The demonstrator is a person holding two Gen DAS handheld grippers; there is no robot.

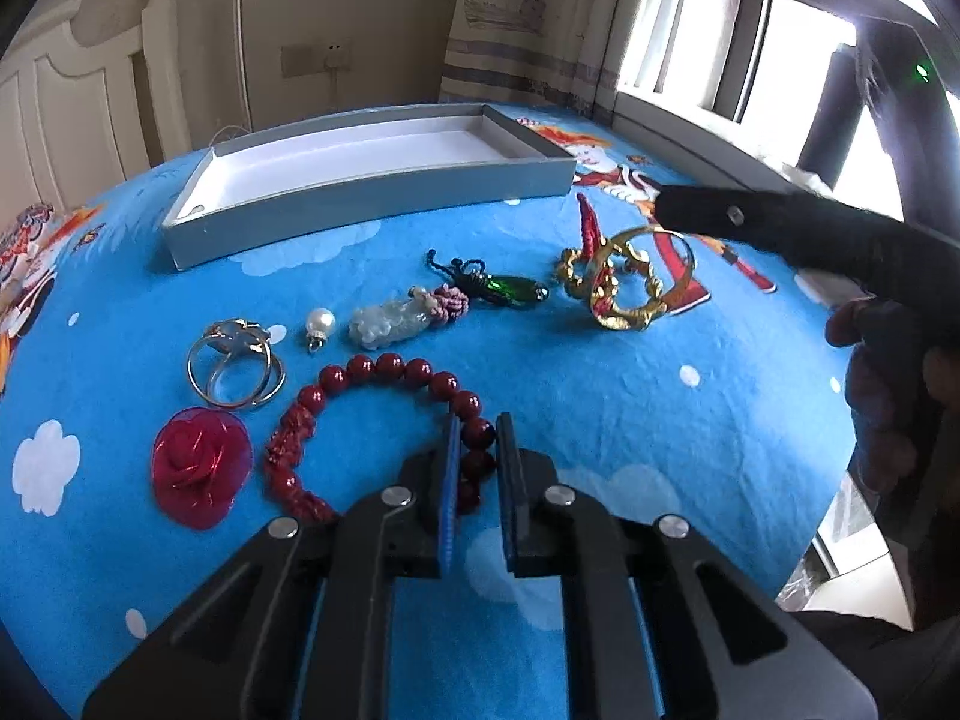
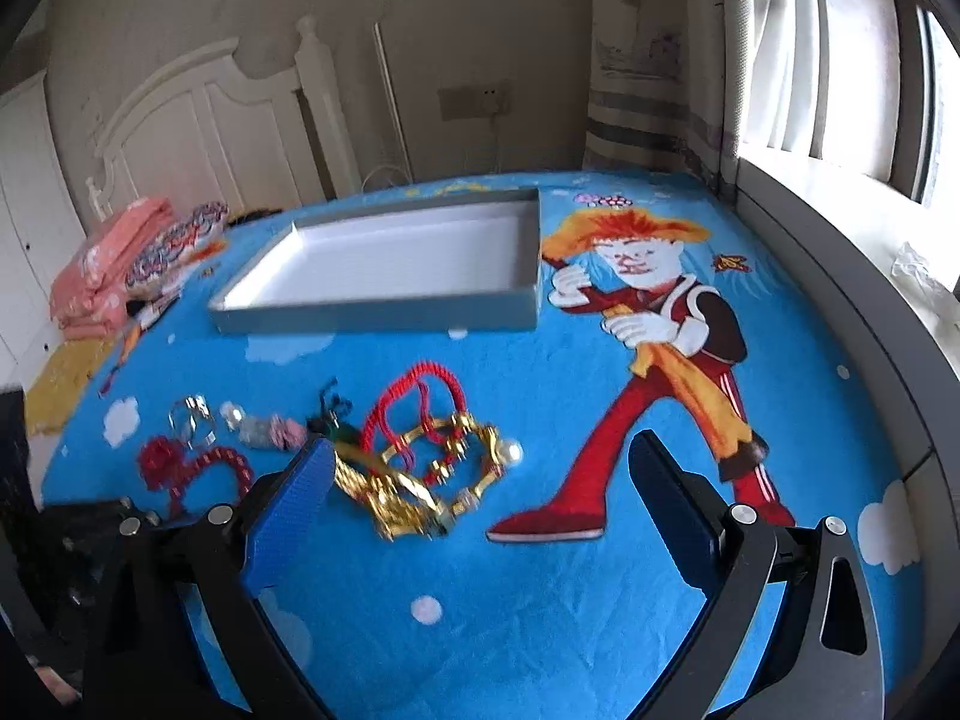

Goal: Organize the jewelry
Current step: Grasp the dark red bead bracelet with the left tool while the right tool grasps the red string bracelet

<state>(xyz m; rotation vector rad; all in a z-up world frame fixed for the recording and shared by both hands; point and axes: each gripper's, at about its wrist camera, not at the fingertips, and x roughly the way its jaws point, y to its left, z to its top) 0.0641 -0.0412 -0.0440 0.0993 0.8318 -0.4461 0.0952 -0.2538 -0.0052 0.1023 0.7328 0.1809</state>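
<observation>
Two tools: the left tool [image 1: 478, 420] clamps the limp, light, slippery dark-red beaded bracelet [image 1: 384, 367] across its strand; the right tool [image 2: 480, 480] gapes wide, empty

Dark red bead bracelet [image 1: 372, 420] on blue cloud-patterned bedspread [image 1: 600, 420], grey box [image 1: 372, 198].

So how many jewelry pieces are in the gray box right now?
0. The gray box holds nothing visible; its near wall may hide a strip. The pieces, like the red bead bracelet and gold bangles, lie on the bedspread.
</observation>
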